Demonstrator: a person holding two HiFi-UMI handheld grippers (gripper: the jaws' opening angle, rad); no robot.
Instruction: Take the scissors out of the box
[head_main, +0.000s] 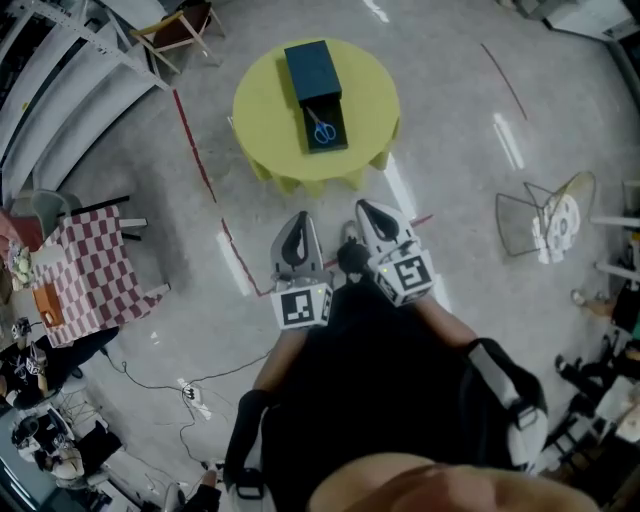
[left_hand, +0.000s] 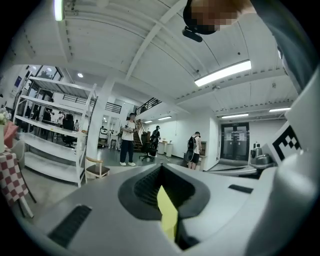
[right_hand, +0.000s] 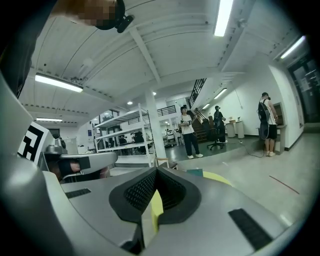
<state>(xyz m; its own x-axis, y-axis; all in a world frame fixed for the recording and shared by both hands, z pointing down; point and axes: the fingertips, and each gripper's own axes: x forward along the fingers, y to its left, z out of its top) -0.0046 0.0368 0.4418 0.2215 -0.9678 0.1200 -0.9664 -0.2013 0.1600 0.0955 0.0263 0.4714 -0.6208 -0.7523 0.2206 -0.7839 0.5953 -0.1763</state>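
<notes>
Blue-handled scissors (head_main: 322, 129) lie in the open dark box (head_main: 330, 140) on a round yellow table (head_main: 270, 110); the box's dark lid (head_main: 306, 70) rests just behind it. Both grippers are held close to the person's body, well short of the table, and point toward it. The jaws of my left gripper (head_main: 297, 222) (left_hand: 161, 169) meet with nothing between them. My right gripper (head_main: 366, 210) (right_hand: 156, 172) is likewise shut and empty. In the right gripper view, an edge of the yellow table (right_hand: 222, 178) and the teal-looking box (right_hand: 196, 172) peek over the jaws.
A red-checked table (head_main: 90, 270) stands at the left, a wooden chair (head_main: 180, 28) at the back and a wire frame (head_main: 545, 215) at the right. Red tape (head_main: 195, 150) and cables (head_main: 190, 385) lie on the floor. White shelving (left_hand: 50, 130) and distant people (left_hand: 129, 137) stand beyond.
</notes>
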